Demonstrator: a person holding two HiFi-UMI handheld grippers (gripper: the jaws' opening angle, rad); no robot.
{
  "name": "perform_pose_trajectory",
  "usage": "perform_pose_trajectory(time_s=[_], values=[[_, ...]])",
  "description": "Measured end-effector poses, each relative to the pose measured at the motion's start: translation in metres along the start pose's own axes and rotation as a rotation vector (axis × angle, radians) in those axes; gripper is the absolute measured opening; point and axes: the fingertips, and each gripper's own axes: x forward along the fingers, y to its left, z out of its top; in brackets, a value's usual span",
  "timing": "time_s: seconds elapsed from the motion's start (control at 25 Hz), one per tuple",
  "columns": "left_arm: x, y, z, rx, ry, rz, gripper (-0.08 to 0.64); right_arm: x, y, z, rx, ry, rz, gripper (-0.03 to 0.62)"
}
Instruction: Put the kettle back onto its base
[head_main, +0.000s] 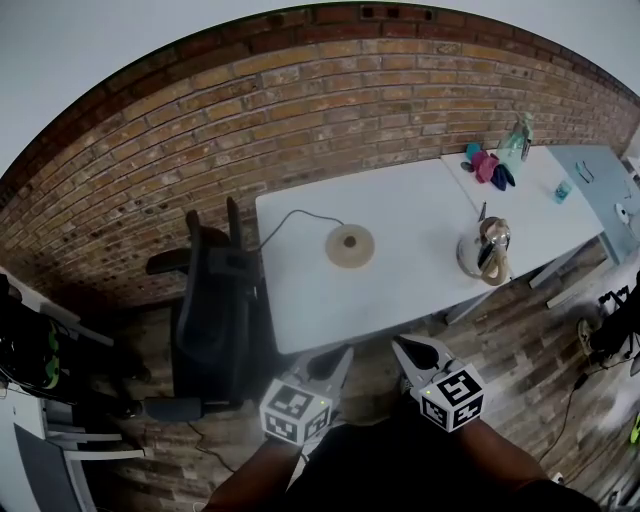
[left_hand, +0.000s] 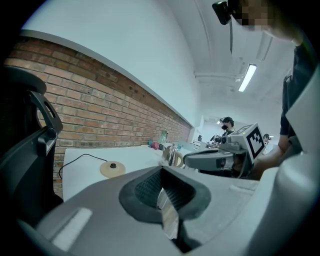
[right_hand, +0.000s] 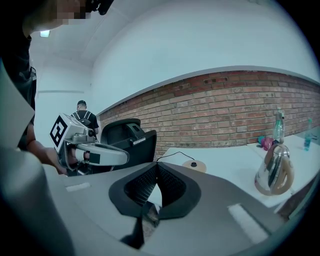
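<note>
A steel kettle (head_main: 485, 250) with a tan handle stands near the white table's (head_main: 400, 290) right front edge. Its round tan base (head_main: 350, 245) lies bare mid-table, left of the kettle, with a black cord (head_main: 290, 222) running to the back left. Both grippers hang below the table's front edge, away from both objects. My left gripper (head_main: 340, 358) and right gripper (head_main: 402, 348) are shut on nothing, jaws pressed together. The left gripper view shows the base (left_hand: 112, 168) and the kettle (left_hand: 172, 156). The right gripper view shows the kettle (right_hand: 274, 172) and the base (right_hand: 195, 165).
A black office chair (head_main: 215, 310) stands at the table's left end. A spray bottle (head_main: 515, 140), pink and blue cloths (head_main: 488, 165) and a small cup (head_main: 563, 190) sit at the far right. A brick wall (head_main: 300, 110) runs behind. Another person (left_hand: 227, 125) stands far off.
</note>
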Motion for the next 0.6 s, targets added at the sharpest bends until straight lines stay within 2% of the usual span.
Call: perform_pose_trajectory(time_s=[0.28,0.6], values=[[0.022,0.000,0.012,0.012,-0.007,0.011,0.000,0.001,-0.024,0.005,0.006,-0.013,0.000,0.028],[0.053,0.001,0.011,0.032,0.043,-0.004,0.000,0.002,-0.065,-0.001,0.058,-0.018,-0.048,0.026]])
